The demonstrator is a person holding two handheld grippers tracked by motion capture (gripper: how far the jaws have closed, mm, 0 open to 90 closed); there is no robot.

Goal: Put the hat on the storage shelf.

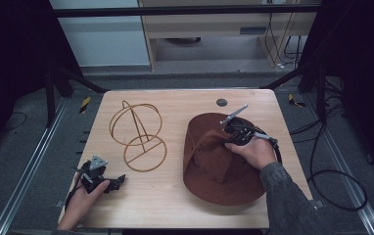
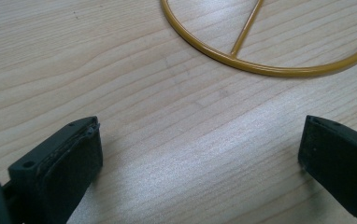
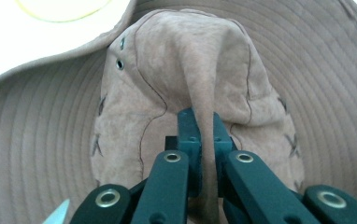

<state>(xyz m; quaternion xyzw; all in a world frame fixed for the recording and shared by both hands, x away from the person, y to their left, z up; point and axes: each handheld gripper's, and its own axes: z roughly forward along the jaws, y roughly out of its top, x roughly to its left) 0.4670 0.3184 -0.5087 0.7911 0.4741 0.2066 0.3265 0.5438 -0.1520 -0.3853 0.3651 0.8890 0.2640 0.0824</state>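
Right gripper (image 3: 203, 140) pinching brown wide-brimmed fabric hat (image 1: 222, 161)
Jaws clamped on crown fold; left gripper (image 1: 107, 182) jaws wide apart over wooden table (image 1: 175, 205)

My right gripper (image 3: 201, 135) hides the hat's (image 1: 214, 171) pinched fold; the wire stand's (image 2: 265, 70) ring runs past the frame.

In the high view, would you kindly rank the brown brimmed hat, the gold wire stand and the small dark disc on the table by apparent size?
1. Brown brimmed fabric hat
2. Gold wire hat stand
3. Small dark round disc

The ranking is clear; none look alike.
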